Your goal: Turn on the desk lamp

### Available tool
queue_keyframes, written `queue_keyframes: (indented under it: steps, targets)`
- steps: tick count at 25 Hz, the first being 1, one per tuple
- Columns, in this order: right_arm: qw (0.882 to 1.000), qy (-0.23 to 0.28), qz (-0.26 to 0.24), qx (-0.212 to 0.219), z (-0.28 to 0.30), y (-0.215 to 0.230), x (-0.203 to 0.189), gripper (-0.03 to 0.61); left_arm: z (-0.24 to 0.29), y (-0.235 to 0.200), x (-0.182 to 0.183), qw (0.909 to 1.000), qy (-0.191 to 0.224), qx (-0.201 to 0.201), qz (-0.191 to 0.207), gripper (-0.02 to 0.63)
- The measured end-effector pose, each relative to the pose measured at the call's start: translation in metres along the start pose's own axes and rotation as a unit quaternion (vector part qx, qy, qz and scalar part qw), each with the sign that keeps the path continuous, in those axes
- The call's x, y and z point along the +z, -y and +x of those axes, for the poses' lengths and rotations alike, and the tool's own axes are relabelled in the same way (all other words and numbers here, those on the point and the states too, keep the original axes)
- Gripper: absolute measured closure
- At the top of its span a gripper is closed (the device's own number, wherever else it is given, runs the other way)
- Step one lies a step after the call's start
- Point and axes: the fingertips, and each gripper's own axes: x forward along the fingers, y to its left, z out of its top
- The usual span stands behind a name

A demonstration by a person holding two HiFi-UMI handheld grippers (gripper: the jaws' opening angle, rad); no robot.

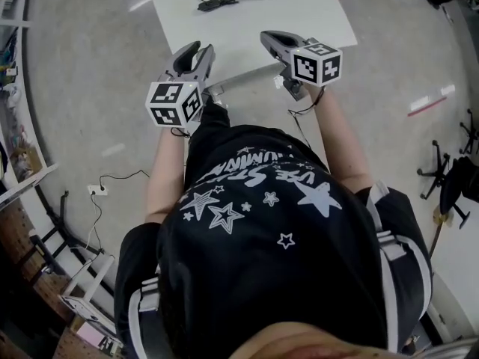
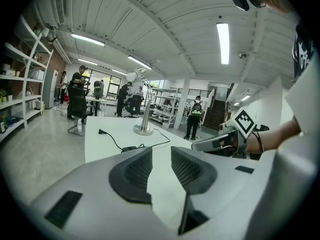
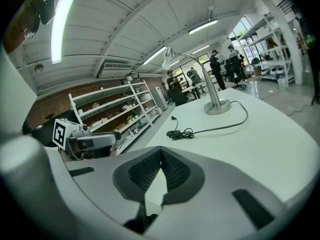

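The white table [image 1: 314, 13] fills the upper middle of the head view. I'm standing short of its near edge with both grippers raised over it.

The desk lamp [image 3: 217, 105] is at the far end of the table. It sits upper right of centre in the right gripper view and centre left in the left gripper view, and it is out of the head view altogether. It is well apart from both tools, so the step in hand is the approach.

The left gripper [image 2: 161, 160] has its jaws parted with nothing between them. The right gripper [image 3: 160, 156] is pinched closed on nothing, which makes a blunt tip. I'd lead with that one to press a switch and keep the left one free to steady the base.

The cable [image 3: 220, 128] runs from the base toward me to a small adapter [image 1: 209, 4]. I'd come in above it so I don't drag it.

The plug [image 2: 101, 132] seems to lie loose on the tabletop. At this distance I can't find the switch, so I'd look for it on the base and the cord first.
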Motion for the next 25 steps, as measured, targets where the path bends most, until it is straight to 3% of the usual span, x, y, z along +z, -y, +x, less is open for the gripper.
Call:
queue_keyframes:
  steps: [7,17,25]
  targets:
    - [1.0,0.0,-0.026,0.016,-0.037,-0.018,-0.014,0.574,-0.032,0.031,0.008,0.9988,0.038,0.031,-0.004,0.486]
    - [0.999,0.044,-0.023,0.016,-0.095,-0.024,-0.02,0.574,-0.058,0.084,-0.004,0.9975,0.038,0.058,0.008,0.589]
    - [0.997,0.066,-0.02,-0.019,-0.112,-0.024,-0.027,0.574,-0.079,0.086,-0.002,0.9965,0.046,0.068,0.01,0.6]
